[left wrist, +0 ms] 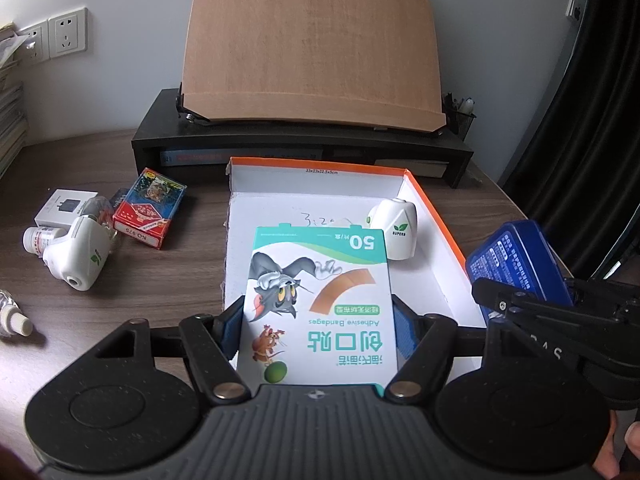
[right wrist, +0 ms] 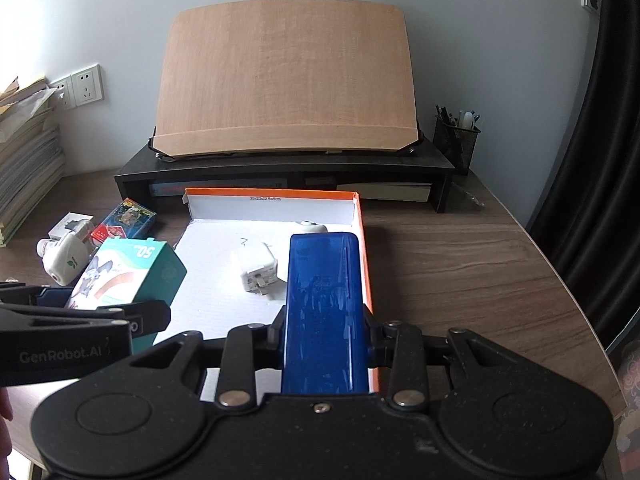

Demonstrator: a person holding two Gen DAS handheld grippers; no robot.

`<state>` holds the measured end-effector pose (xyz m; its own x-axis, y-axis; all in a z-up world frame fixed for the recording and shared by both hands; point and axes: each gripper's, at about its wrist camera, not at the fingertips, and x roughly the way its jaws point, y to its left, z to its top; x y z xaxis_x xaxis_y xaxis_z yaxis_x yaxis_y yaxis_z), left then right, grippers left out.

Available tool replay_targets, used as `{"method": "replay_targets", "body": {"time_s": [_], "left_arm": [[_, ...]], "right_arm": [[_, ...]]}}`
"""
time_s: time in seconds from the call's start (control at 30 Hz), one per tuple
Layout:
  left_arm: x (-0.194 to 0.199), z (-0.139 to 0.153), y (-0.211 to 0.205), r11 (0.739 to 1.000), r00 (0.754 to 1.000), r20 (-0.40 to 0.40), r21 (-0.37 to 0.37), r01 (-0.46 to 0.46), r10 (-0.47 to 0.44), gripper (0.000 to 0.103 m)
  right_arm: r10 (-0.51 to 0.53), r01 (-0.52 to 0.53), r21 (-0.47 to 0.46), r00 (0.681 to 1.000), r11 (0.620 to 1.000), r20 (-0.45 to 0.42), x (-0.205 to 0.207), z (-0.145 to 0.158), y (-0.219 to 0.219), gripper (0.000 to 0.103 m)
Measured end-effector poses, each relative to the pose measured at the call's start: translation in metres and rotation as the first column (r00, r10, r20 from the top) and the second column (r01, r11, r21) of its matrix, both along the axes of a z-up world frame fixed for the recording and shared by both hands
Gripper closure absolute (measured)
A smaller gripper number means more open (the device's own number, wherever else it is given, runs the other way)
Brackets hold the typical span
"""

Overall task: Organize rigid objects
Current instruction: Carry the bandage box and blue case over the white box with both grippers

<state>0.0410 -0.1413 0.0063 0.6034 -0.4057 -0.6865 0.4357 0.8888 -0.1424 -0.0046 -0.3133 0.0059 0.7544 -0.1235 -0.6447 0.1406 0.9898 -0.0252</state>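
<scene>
The left gripper (left wrist: pixel 318 322) has its fingers clamped on the adhesive bandage box (left wrist: pixel 316 304), low and centre in its view, above the orange-rimmed cardboard box (left wrist: pixel 436 216). The right gripper (right wrist: pixel 325 330) pinches a blue case (right wrist: pixel 324 312), bottom centre, by the tray's right wall. Inside lie a white charger (right wrist: pixel 258 272) and a white plug-in device (left wrist: pixel 394 232). On the wooden surface (right wrist: pixel 460 272), a playing card pack (left wrist: pixel 150 208) sits at the left.

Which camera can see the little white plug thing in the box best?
The right wrist view. There the white plug lies in plain sight on the floor of the orange box. In the left wrist view the bandage box hides it completely.
</scene>
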Motion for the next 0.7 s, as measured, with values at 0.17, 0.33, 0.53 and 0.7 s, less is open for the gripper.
{"method": "replay_targets", "body": {"time_s": [0.17, 0.33, 0.53, 0.7], "left_arm": [[0.000, 0.002, -0.001, 1.000, 1.000, 0.007, 0.000, -0.003, 0.003, 0.031], [0.000, 0.004, -0.001, 1.000, 1.000, -0.004, 0.007, -0.012, 0.012, 0.031], [0.000, 0.005, 0.002, 1.000, 0.999, -0.030, 0.015, -0.017, 0.017, 0.031], [0.002, 0.002, 0.010, 1.000, 0.998, -0.060, -0.003, -0.009, 0.009, 0.031]], "right_arm": [[0.008, -0.008, 0.000, 1.000, 1.000, 0.008, 0.001, 0.002, -0.001, 0.063], [0.017, -0.017, 0.002, 1.000, 1.000, -0.005, 0.001, 0.003, 0.000, 0.063], [0.007, -0.007, -0.004, 1.000, 1.000, -0.025, 0.005, 0.007, 0.002, 0.063], [-0.006, 0.004, -0.047, 0.999, 0.999, -0.042, 0.007, 0.010, 0.014, 0.063]]}}
